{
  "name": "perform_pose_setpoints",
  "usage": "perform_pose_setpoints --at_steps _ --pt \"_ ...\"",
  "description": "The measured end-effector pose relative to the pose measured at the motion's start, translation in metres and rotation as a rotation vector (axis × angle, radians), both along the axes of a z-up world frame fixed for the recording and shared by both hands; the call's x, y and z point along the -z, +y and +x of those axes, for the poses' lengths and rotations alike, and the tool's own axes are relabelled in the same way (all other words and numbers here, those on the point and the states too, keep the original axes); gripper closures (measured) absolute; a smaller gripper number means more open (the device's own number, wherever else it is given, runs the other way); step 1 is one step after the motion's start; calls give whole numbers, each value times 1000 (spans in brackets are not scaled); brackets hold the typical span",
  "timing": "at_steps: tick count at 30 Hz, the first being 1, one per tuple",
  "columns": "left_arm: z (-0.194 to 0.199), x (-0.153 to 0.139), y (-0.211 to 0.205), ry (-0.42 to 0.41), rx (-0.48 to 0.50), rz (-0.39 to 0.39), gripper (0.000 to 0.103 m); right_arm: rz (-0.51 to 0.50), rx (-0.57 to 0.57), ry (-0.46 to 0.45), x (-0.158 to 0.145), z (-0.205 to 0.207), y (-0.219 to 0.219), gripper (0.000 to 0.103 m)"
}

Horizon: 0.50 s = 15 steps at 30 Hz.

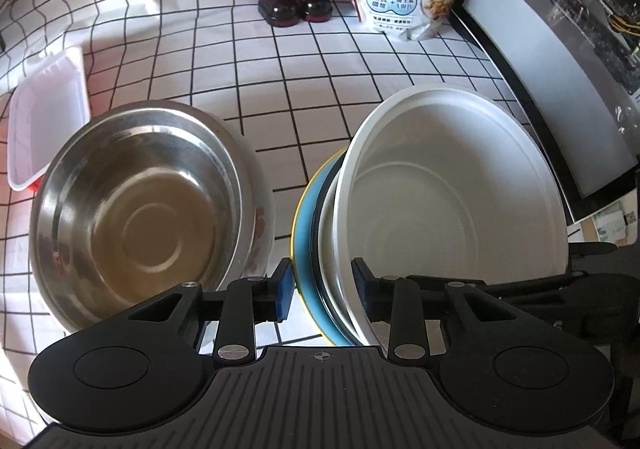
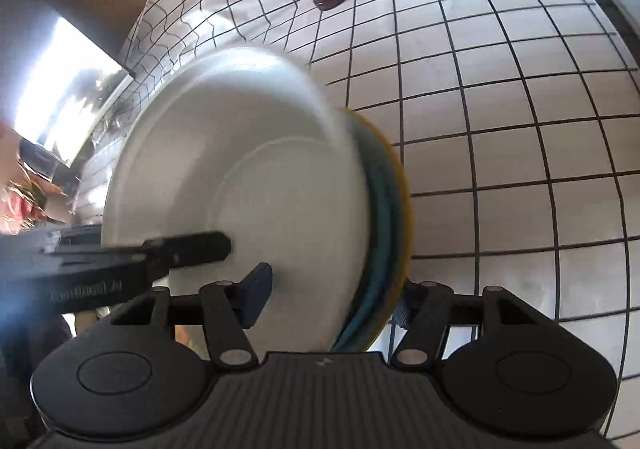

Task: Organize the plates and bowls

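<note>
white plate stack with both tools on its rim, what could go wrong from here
1. Both the left tool and right tool straddle the stack's edge; uneven pulls could slide the white plate off the blue plate.
2. The steel bowl sits close beside the stack and could get knocked.

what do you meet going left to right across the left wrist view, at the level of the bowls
white plastic lid → steel bowl → blue plate → white bowl stacked on it → dark-framed panel at the table's right edge
</note>
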<state>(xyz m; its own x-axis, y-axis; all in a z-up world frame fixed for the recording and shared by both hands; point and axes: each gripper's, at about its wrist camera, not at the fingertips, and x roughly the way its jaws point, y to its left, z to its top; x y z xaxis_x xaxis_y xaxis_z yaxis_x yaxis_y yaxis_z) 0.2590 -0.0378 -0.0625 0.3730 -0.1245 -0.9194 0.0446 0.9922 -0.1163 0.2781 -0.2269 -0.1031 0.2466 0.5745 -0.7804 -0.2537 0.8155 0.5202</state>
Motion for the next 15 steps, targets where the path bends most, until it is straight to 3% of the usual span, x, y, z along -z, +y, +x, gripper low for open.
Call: perform_pose_setpoints --at_steps 8,11,15 --pt "21 2 11 15 18 -12 69 -2 125 3 -2 14 5 41" --pt "24 0 8 6 46 21 70 -14 181 -8 -3 10 8 41" --pt "21 1 7 -2 84 35 70 -137 243 -129 -12 -7 13 34"
